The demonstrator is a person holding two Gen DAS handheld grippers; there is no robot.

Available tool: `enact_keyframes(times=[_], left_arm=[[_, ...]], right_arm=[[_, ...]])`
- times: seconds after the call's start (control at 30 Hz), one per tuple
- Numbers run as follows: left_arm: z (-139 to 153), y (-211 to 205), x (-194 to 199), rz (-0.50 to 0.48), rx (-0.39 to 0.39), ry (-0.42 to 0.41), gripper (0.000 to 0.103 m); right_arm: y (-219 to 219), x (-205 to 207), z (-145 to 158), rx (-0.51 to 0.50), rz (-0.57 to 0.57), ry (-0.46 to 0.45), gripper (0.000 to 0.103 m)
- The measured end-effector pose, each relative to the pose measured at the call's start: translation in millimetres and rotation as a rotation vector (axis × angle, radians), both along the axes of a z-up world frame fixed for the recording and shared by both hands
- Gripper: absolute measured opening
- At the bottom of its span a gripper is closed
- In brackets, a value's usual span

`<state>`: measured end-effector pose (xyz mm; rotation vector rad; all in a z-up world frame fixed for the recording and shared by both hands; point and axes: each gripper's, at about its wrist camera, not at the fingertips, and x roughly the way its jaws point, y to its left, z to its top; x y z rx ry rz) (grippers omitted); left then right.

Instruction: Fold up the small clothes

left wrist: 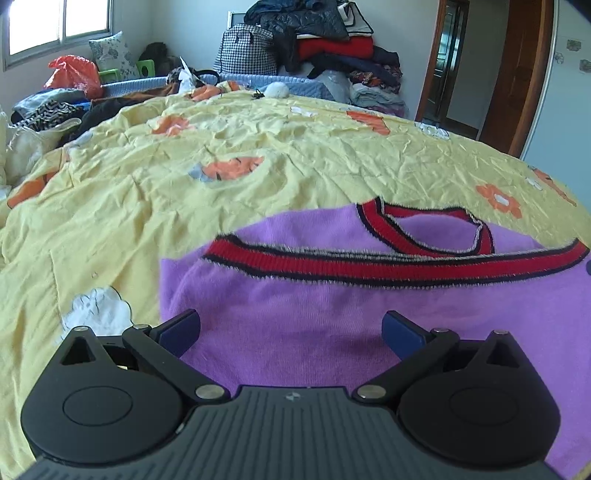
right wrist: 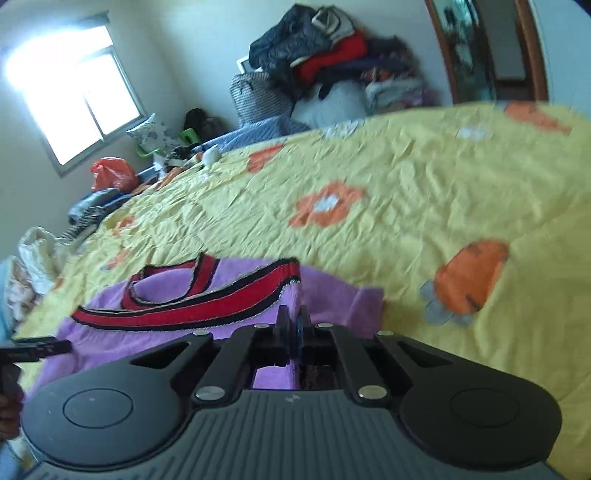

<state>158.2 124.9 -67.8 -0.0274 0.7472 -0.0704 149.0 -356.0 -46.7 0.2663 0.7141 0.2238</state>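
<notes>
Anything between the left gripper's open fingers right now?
Only purple sweater fabric lies under the left gripper, pads unclosed, in the left wrist view.

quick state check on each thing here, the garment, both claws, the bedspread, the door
purple garment: lying on the bed, partly folded, red trim up
left claw: open, over the garment
right claw: shut on the garment's edge
yellow bedspread: spread out, wrinkled
door: open

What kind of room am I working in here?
Most likely a bedroom in a home. A yellow flowered bedspread covers a wide bed, a tall pile of clothes leans against the far wall, and a window and a wooden door show beyond.
</notes>
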Motion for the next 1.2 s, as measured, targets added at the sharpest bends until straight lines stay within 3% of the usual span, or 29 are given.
enact_keyframes(times=[0.23,0.33,0.4,0.43,0.5,0.53,0.63,0.7,0.87,1.03,1.2], left_arm=[[2.0,-6.2,11.0,-0.023,0.049,-0.012,0.103],[-4.6,-11.4,23.4,-0.016,0.122,-0.010,0.103],[-9.7,-10.2,31.0,-0.014,0.120,-0.002,0.103],[-11.8,-9.6,33.6,-0.007,0.123,0.005,0.103],[-14.4,-9.9,36.0,0.014,0.132,0.010,0.103],[-14.4,-10.9,35.7,0.017,0.134,0.007,0.103],[-13.8,-13.2,35.8,0.028,0.138,0.004,0.103],[-13.1,-15.1,36.0,0.024,0.135,0.005,0.103],[-8.4,-19.0,33.4,0.016,0.137,-0.003,0.103],[-3.9,-21.8,31.2,0.008,0.144,-0.011,0.103],[-8.6,-19.0,38.7,0.021,0.151,0.001,0.103]], right_arm=[[-15.5,8.8,-11.3,-0.051,-0.063,0.043,0.003],[-22.6,11.9,-21.5,0.063,-0.024,0.068,0.003],[-32.5,20.6,-30.2,0.201,-0.007,0.128,0.004],[-33.7,22.1,-30.5,0.200,-0.021,0.124,0.005],[-32.6,31.2,-37.3,0.240,0.009,0.187,0.023],[-31.7,32.3,-39.4,0.263,0.018,0.193,0.026],[-16.4,29.0,-33.8,0.176,0.043,0.154,0.028],[-5.3,26.4,-31.3,0.099,0.038,0.139,0.003],[5.5,11.0,-15.4,-0.096,-0.045,0.038,0.003],[0.0,3.5,-0.2,-0.155,-0.090,-0.025,0.003],[-16.0,9.7,-5.2,-0.178,-0.136,0.009,0.000]])
